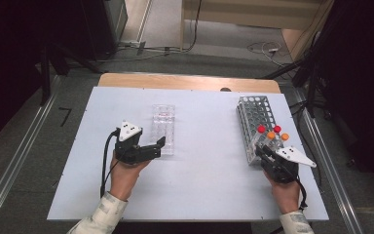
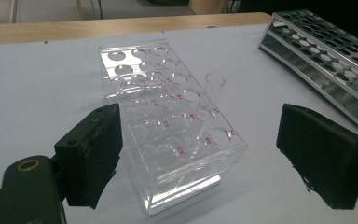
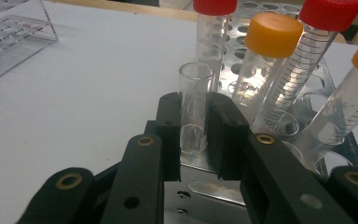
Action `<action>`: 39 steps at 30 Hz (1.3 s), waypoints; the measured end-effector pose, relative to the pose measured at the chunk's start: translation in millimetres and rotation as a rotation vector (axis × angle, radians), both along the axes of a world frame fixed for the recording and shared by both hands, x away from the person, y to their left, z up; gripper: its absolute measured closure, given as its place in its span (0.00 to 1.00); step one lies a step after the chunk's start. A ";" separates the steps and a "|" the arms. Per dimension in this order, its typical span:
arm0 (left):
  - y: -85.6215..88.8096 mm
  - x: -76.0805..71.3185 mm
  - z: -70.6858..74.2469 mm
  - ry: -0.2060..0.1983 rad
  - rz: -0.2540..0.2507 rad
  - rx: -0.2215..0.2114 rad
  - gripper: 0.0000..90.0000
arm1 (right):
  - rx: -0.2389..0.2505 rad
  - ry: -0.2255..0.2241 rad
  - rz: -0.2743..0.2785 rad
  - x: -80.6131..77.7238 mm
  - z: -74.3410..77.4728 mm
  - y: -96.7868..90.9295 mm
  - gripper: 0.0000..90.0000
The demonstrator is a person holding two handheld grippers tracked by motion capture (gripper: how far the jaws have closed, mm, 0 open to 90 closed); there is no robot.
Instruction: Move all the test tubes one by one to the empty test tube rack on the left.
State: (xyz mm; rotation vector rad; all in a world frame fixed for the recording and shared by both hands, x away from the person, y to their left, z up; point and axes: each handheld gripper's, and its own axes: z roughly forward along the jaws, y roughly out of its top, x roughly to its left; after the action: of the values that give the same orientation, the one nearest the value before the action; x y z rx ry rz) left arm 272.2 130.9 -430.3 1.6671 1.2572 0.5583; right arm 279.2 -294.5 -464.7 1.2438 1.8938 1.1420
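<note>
My right gripper [image 3: 195, 135] is shut on an uncapped clear tube [image 3: 195, 93] that stands in the near corner of the metal rack [image 3: 205, 189]. Just behind it in that rack stand two red-capped tubes [image 3: 214, 5] and two orange-capped tubes [image 3: 272, 35]. In the high view the right gripper [image 1: 263, 150] sits at the metal rack's [image 1: 253, 114] near end. My left gripper [image 2: 200, 158] is open, its pads [image 2: 95, 154] on either side of the near end of a clear acrylic rack [image 2: 168, 126] without touching it. One uncapped clear tube [image 2: 209, 100] leans in that rack.
The white board [image 1: 204, 180] lies on a wooden table, with the clear rack [image 1: 163, 122] left of centre and the metal rack at the right edge. Between the two racks the board is bare. Cables and dark stands lie on the floor beyond.
</note>
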 end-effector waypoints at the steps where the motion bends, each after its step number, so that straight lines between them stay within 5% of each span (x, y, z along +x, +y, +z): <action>1: -0.1 -0.1 0.0 0.000 -0.001 0.001 0.17 | -0.001 -0.001 0.001 -0.2 0.3 0.0 0.81; 24: -1.8 -0.5 0.3 -0.002 -0.012 0.007 0.17 | 0.066 -0.103 -0.002 -13.0 46.6 -2.0 0.81; 39: -1.3 -3.4 5.0 -0.015 -0.012 0.002 0.17 | 0.059 -0.088 0.067 -17.6 54.2 21.6 0.81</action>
State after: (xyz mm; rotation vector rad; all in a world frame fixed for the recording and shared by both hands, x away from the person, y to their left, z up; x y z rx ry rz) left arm 268.8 129.6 -425.3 1.6681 1.2349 0.5638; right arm 261.6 -272.9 -410.5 1.1496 1.8609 1.2748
